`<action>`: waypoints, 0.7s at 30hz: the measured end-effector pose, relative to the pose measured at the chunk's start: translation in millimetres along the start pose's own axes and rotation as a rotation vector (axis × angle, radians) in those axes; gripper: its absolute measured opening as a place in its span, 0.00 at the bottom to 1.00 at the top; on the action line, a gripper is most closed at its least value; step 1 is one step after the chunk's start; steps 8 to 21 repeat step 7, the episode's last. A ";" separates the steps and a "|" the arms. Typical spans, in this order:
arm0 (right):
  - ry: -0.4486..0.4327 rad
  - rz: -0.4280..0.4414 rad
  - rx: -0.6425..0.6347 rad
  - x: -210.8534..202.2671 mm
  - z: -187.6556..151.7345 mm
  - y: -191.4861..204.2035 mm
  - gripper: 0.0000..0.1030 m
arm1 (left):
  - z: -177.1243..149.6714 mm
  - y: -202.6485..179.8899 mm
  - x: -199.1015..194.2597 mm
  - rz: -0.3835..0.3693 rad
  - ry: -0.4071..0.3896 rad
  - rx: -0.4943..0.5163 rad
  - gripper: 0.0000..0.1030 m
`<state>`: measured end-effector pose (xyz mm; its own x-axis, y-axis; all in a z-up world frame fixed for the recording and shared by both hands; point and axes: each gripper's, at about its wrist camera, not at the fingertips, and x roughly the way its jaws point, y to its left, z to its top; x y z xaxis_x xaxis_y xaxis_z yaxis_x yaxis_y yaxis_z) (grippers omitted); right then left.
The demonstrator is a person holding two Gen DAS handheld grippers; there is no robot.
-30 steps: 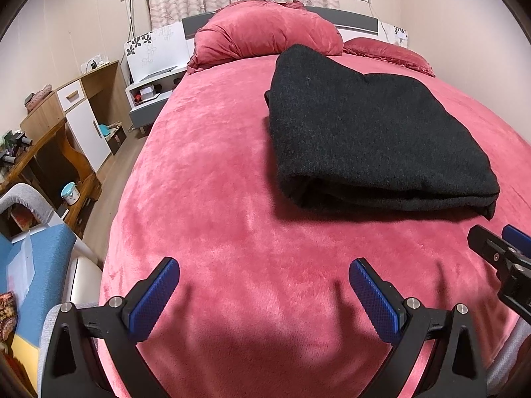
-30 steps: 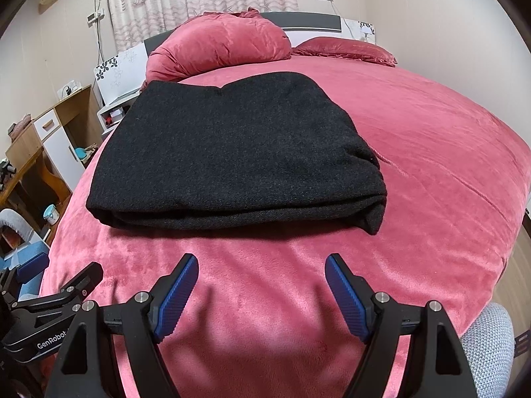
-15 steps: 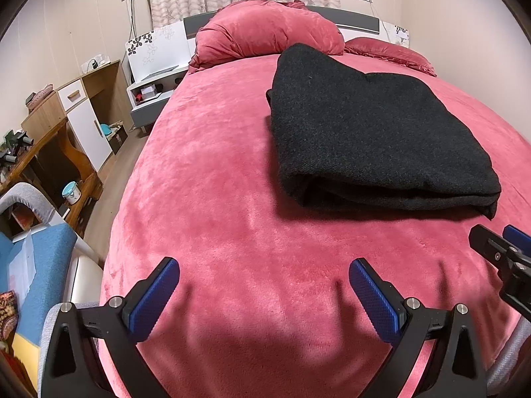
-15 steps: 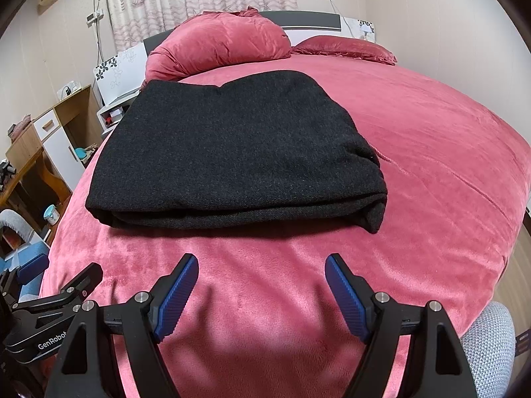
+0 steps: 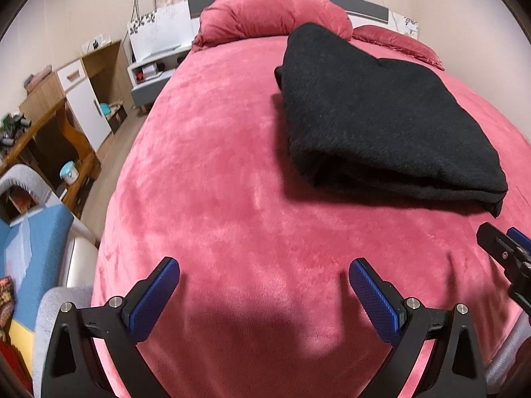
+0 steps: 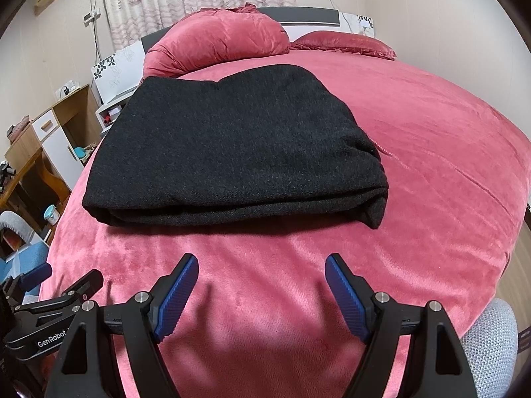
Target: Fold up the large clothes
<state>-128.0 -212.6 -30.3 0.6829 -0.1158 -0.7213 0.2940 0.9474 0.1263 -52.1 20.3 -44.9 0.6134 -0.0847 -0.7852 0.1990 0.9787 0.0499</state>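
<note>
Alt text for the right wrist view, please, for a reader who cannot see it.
A folded black garment lies on a pink bed, just beyond the open, empty right gripper with blue-padded fingers. Pink pillows sit at the headboard, and the left gripper shows at the lower left edge.

A folded black knitted garment (image 5: 381,119) lies on the plush red bed (image 5: 215,165), well beyond the left tongs (image 5: 264,282), which gape empty.

Right claw (image 5: 504,252) cut off by the left-wrist view's right edge; left claw (image 6: 56,282) partly cut off at the right-wrist view's left edge. Objects on the wooden table (image 5: 20,132) too small to identify. Inner layers of the folded black garment (image 6: 232,152) hidden.
</note>
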 end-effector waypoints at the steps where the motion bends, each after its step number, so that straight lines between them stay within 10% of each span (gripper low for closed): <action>1: 0.000 0.000 -0.001 -0.1 -0.2 0.5 0.78 | -0.5 1.2 0.5 -0.002 -0.001 -0.005 1.00; 21: -0.001 0.000 -0.005 -0.3 -0.9 2.9 0.78 | -0.9 3.4 1.3 0.002 0.000 -0.011 1.00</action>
